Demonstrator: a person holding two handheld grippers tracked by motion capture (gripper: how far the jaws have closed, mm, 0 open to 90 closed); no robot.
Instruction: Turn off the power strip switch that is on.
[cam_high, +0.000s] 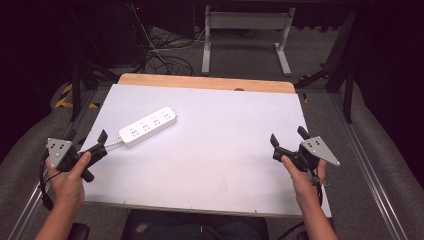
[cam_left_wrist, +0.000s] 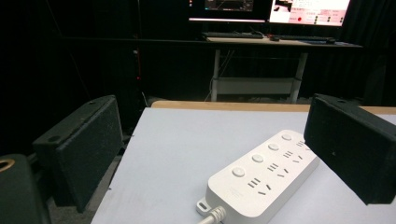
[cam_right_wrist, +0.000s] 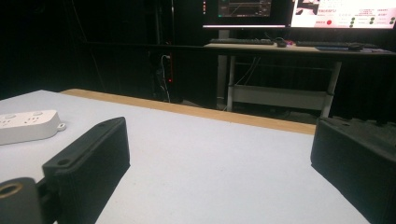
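Observation:
A white power strip (cam_high: 148, 126) lies aslant on the left half of the white table (cam_high: 225, 155), its cord end toward my left gripper (cam_high: 86, 136). That gripper is held at the table's left edge, open and empty. In the left gripper view the power strip (cam_left_wrist: 264, 175) lies just ahead between the wide-apart jaws, nearer the right one, with its cord (cam_left_wrist: 212, 215) leaving at the bottom. My right gripper (cam_high: 288, 136) is held open over the table's right edge with nothing in it. In the right gripper view the power strip (cam_right_wrist: 28, 125) lies far off to the left.
A wooden strip (cam_high: 205, 81) borders the table's far edge. Beyond it on the floor stand a white desk frame (cam_high: 246, 30) and tangled cables (cam_high: 162, 57). Lit monitors (cam_left_wrist: 280, 7) sit on a desk at the back. Dark curtains surround the area.

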